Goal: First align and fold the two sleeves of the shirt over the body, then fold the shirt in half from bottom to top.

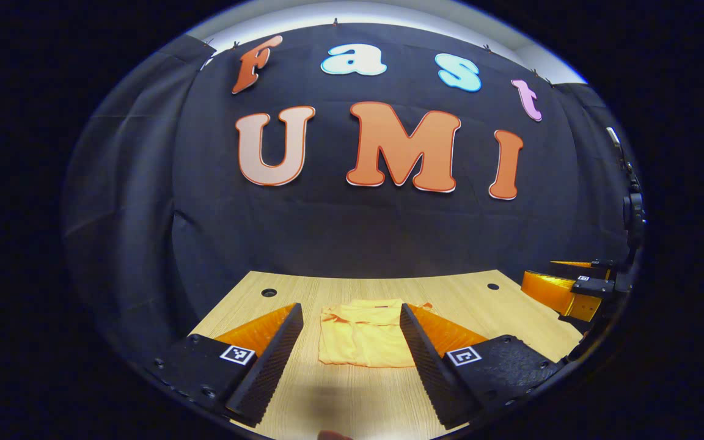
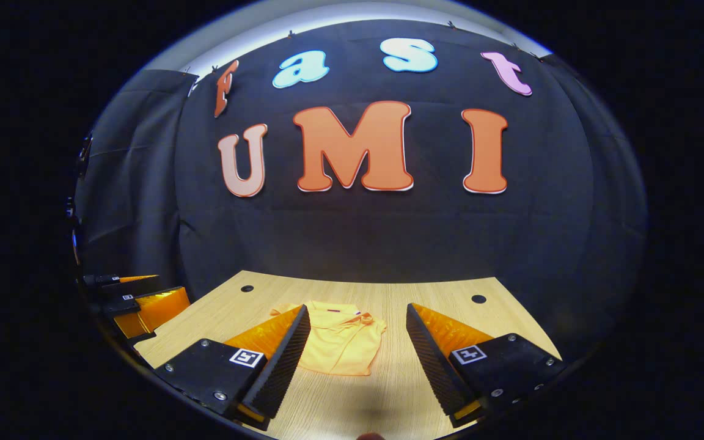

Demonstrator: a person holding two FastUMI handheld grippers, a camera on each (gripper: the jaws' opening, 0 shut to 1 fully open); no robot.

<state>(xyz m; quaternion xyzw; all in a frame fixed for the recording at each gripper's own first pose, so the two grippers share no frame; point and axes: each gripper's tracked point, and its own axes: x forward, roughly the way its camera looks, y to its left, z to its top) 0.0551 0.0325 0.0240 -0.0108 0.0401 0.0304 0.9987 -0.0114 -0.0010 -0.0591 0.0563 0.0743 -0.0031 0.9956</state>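
Jaws of both grippers wide apart, empty; folded shirt (image 1: pixel 364 336) on wooden table (image 1: pixel 498 311), black cloth wall behind.

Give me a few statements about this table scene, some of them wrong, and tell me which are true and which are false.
1. A yellow-orange shirt lies on the wooden table. True.
2. The left gripper is clamped on the shirt. False: its fingers stand wide apart above the table, holding nothing.
3. The right gripper is open. True.
4. The shirt hangs over the table's near edge. False: it lies in a compact bundle toward the middle, with bare wood all around it.
5. The table has round holes near its far corners. True.
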